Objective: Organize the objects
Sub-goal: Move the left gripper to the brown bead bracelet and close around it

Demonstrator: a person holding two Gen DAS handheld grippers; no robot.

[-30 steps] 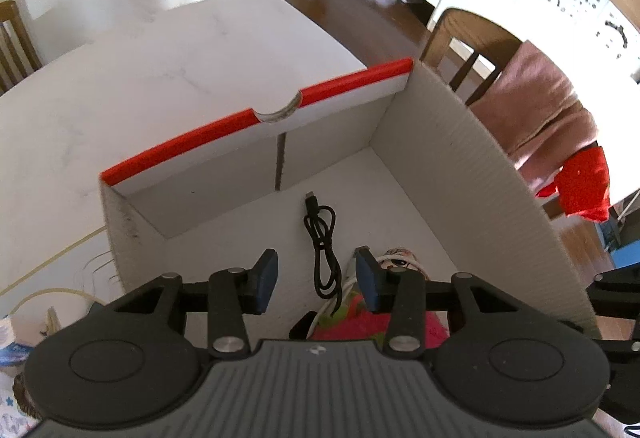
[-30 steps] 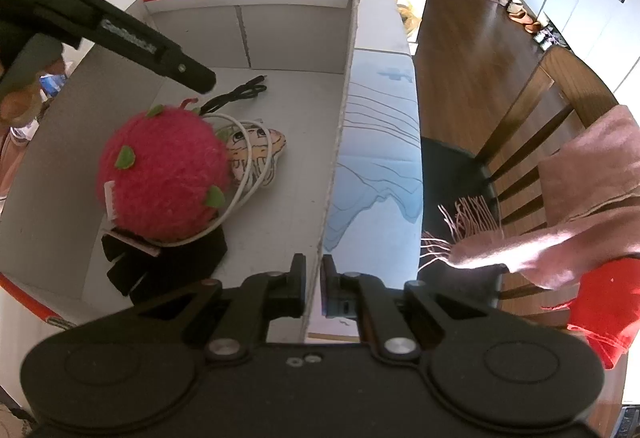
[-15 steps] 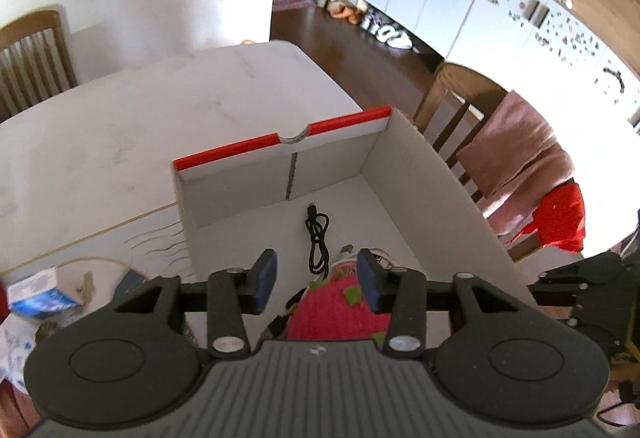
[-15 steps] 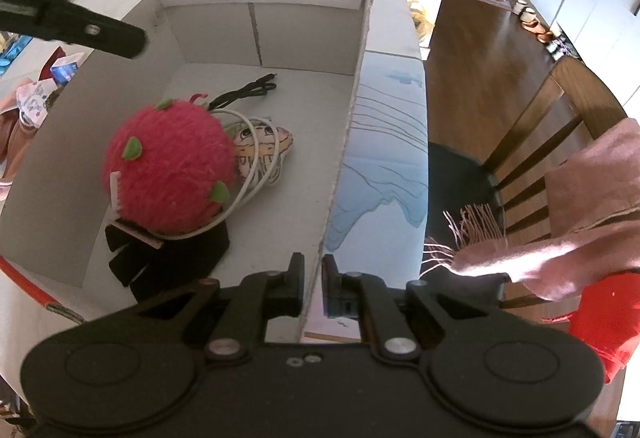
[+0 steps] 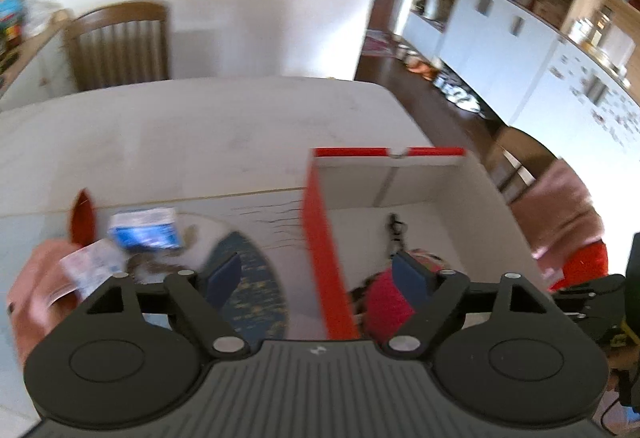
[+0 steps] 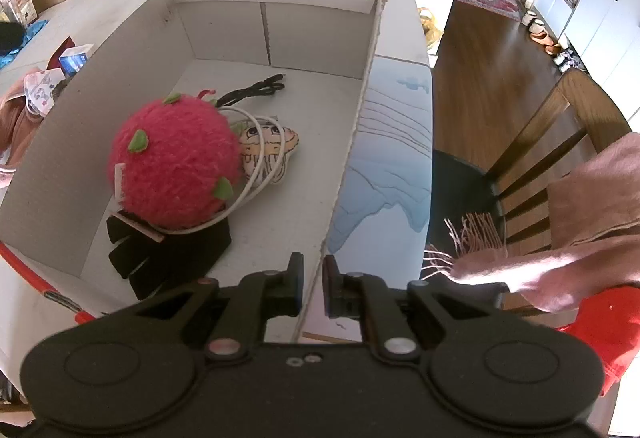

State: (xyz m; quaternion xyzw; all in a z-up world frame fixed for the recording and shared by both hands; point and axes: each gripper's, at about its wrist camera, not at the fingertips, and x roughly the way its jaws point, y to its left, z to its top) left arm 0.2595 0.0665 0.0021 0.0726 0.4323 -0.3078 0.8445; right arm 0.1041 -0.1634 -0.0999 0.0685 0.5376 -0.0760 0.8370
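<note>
From the left wrist, everything is smeared by blur. The left gripper (image 5: 318, 274) hangs above the red-edged wall of the cardboard box (image 5: 320, 238), its jaws opening wide with nothing pinched between them. Left of the box on the bench (image 5: 180, 134) lie a blue-and-white carton (image 5: 144, 230), a printed packet (image 5: 94, 270) and something pink cut off by the frame; their details are unreadable. Inside the box only a sliver of the red plush ball (image 5: 384, 302) shows behind a finger.

From the right wrist, the view is sharp. The right gripper (image 6: 312, 284) is clenched on the box's right wall. Inside the box the plush ball rests on a black glove (image 6: 160, 254), half covering it, with a white cable (image 6: 256, 174) looped over a small cartoon plush (image 6: 272, 146). A black cable (image 6: 256, 90) lies beyond.
</note>
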